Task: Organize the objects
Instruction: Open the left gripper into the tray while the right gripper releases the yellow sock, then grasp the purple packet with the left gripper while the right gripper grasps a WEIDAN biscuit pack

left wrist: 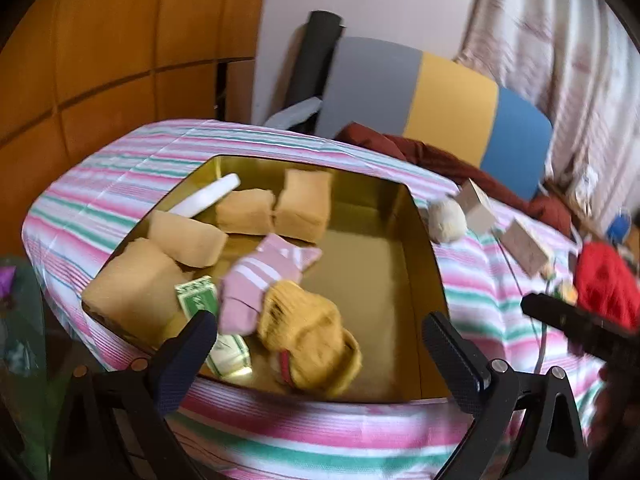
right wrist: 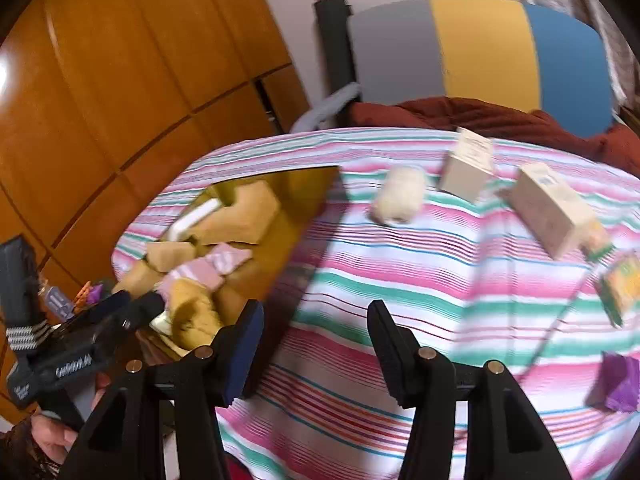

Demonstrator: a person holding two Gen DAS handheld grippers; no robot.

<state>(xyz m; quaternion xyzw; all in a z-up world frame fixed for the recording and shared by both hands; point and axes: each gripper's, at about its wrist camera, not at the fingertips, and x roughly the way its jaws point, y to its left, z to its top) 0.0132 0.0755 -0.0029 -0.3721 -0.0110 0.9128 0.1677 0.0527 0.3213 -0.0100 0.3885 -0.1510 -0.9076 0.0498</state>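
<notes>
With both hand-held grippers, left and right, spread and empty, the step is between picks; the next move calls for taking the cream roll right of the tray.

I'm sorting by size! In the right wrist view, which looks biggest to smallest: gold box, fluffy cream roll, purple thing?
1. gold box
2. cream roll and purple thing: look alike; purple one is nearer the camera, so unsure.

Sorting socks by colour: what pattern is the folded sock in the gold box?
Pink sock with white stripes, clearest in the left wrist view.
</notes>
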